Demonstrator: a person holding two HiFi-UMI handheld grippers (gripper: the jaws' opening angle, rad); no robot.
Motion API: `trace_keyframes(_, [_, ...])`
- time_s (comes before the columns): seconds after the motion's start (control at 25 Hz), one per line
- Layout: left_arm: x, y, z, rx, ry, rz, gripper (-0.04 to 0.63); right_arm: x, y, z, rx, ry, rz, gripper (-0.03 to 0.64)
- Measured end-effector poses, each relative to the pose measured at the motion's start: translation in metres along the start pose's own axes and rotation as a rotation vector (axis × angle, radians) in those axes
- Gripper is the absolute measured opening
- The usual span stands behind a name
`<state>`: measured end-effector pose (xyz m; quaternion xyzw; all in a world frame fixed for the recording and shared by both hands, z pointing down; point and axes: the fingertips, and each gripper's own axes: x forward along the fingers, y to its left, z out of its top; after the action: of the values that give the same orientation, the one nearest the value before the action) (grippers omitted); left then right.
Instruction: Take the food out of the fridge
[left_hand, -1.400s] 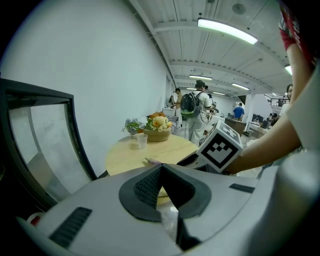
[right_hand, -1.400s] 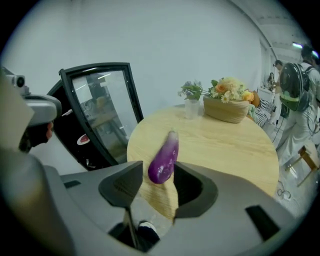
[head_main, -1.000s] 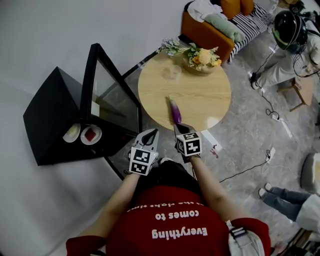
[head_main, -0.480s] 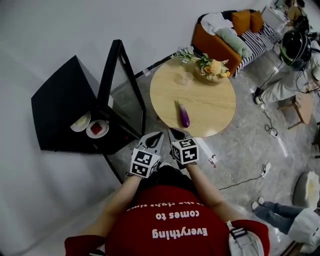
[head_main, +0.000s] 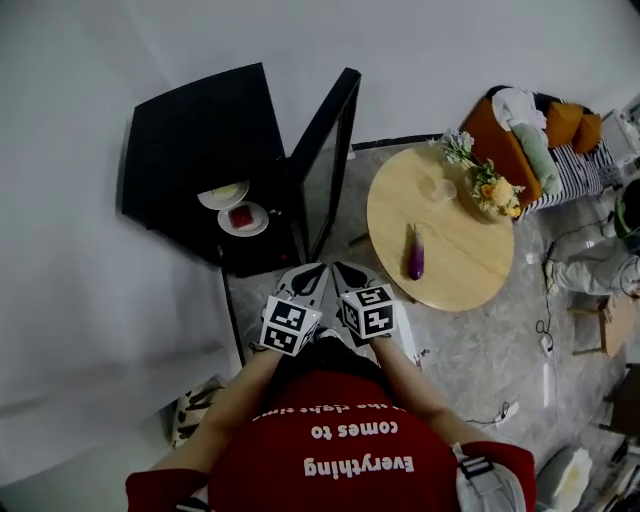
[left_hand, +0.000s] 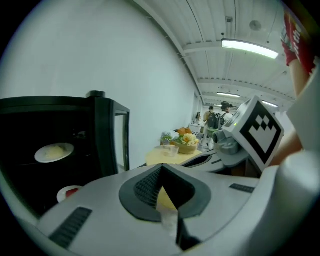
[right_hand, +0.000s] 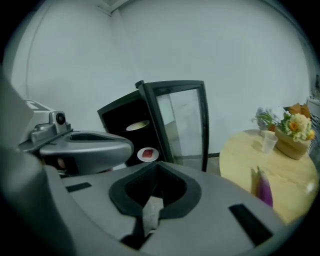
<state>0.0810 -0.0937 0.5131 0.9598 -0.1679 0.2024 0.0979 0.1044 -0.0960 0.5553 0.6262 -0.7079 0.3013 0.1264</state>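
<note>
- Black cabinet fridge (head_main: 190, 140) is set against the white wall. Its glass-panelled door (head_main: 325, 165) is swung wide open, edge toward the table.
- Round, light wooden table (head_main: 465, 265) is placed just right of the open door, on the grey stone floor.
- Orange sofa (head_main: 487, 125), piled with cushions and cloth, is seen beyond the table at the far right.
- Left gripper (head_main: 307, 272) and right gripper (head_main: 344, 271) are held side by side, close to the red-shirted torso. Both are pointed toward the fridge front and kept well short of it. In each gripper view the jaws are seen drawn together with nothing between the pads, so both are closed and empty.
- Woven basket of orange and white flowers (head_main: 492, 190) is placed at the table's far edge.
- Two small white plates are seen inside the fridge. One, carrying pale yellow food (head_main: 223, 194), is on the higher level. The other, carrying a red square of food (head_main: 243, 217), is lower and nearer the opening. Neither is touched by a gripper.
- Purple aubergine (head_main: 415, 255) is laid on the tabletop, apart from the basket.
- Clear plastic cup (head_main: 437, 190) is stood upright just beside the flowers.
</note>
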Motion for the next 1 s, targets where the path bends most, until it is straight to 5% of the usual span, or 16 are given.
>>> trace_keyframes(0.48, [-0.107, 0.111, -0.041, -0.188, -0.05, 0.378, -0.003, 0.084, 0.134, 0.005, -0.202, 0.106, 0.315, 0.011])
trace_keyframes(0.72, [-0.145, 0.143, -0.059, -0.259, -0.065, 0.479, -0.003, 0.106, 0.182, 0.0, -0.256, 0.143, 0.409, 0.011])
trace_keyframes(1.0, [-0.164, 0.175, -0.075, -0.3, -0.062, 0.522, -0.003, 0.137, 0.199, 0.001, -0.175, 0.152, 0.419, 0.011])
